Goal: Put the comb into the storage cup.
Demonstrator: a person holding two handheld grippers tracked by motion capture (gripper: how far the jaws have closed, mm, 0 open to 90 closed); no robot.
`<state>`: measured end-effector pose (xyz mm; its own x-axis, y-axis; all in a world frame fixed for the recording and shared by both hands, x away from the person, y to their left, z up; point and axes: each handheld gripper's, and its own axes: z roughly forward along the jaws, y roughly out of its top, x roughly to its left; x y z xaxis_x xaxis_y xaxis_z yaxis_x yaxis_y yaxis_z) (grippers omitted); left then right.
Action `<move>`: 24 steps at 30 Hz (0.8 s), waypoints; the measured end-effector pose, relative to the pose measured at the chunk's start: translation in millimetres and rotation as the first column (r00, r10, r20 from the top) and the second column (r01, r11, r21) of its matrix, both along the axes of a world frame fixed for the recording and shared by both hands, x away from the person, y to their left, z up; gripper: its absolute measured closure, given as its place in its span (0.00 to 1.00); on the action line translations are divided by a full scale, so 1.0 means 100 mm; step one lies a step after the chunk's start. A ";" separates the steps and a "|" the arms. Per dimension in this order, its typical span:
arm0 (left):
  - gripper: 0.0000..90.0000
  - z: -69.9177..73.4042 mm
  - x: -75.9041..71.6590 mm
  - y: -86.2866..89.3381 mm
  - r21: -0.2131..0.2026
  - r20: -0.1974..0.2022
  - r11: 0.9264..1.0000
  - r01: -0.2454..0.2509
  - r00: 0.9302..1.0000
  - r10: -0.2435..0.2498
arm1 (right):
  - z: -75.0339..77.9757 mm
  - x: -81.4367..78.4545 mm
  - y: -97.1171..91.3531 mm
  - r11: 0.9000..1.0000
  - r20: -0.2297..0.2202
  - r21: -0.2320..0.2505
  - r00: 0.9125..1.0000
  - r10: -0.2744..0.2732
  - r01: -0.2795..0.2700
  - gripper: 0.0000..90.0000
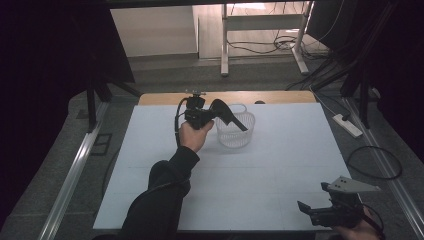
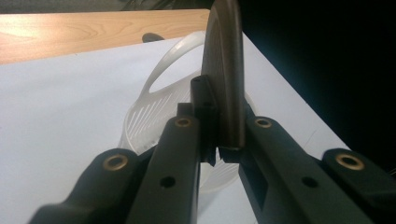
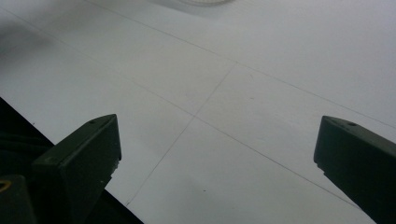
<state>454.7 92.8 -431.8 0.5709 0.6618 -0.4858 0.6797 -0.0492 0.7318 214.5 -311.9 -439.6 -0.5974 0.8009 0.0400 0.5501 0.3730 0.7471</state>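
While left tongs (image 2: 219, 140) pinch a dark curved object (image 2: 224, 70) over the white basket (image 1: 235, 131), its lower end hidden, right tongs (image 3: 217, 154) spread.

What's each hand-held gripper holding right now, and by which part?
The left hand-held gripper clamps one end of a dark curved object, over the white basket. The right hand-held gripper is open and holds nothing.

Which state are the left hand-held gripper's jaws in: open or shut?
Shut on the black object: the left hand-held gripper clamps its lower edge above the white basket.
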 end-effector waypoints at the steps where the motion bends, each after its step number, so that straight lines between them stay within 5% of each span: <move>1: 0.97 -0.01 0.00 0.00 -0.004 -0.003 1.000 -0.003 1.000 0.003 | 0.00 0.00 0.00 1.000 0.000 0.000 1.000 -0.001 0.001 0.02; 24: 0.97 -0.29 0.04 0.15 -0.106 -0.092 0.992 -0.064 0.994 0.055 | 0.00 0.00 0.00 1.000 -0.004 -0.006 1.000 0.003 -0.003 0.02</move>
<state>458.6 107.8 -460.6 0.4838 0.6340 -0.6033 0.7413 0.0696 0.6676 214.7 -311.5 -439.9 -0.5998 0.7993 0.0372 0.5517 0.3794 0.7428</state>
